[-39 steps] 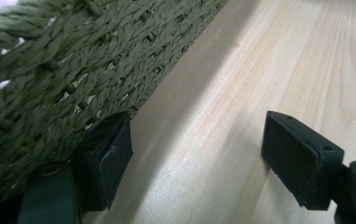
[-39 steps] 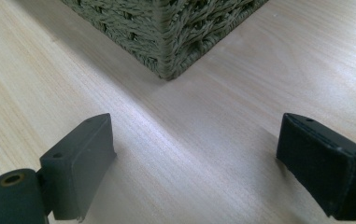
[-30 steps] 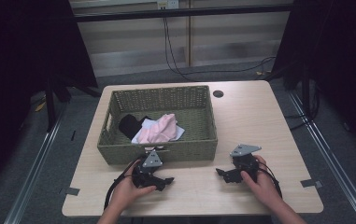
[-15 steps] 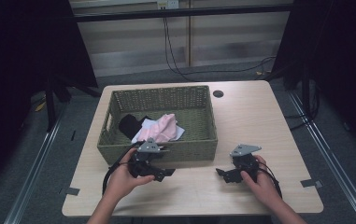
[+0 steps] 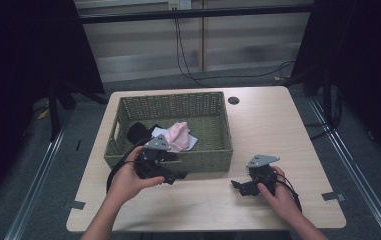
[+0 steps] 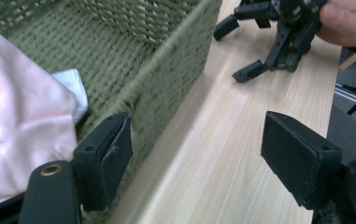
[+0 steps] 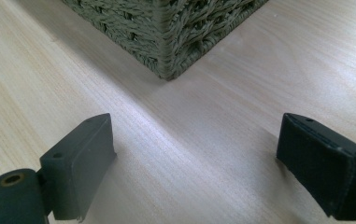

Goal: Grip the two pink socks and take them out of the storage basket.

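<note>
Hovering at the woven basket's (image 5: 218,159) near wall, the left gripper (image 6: 196,158) has jaws wide, holding nothing. Pink cloth (image 5: 179,136) lies inside the basket, just beyond. Right gripper (image 5: 241,186) rests on the table (image 5: 278,125), jaws wide, empty.

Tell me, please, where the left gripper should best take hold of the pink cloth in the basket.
Probably at the raised fold of the pink cloth, coming from above over the basket's near wall. It lies crumpled, so the left gripper, now open, can pinch it.
</note>
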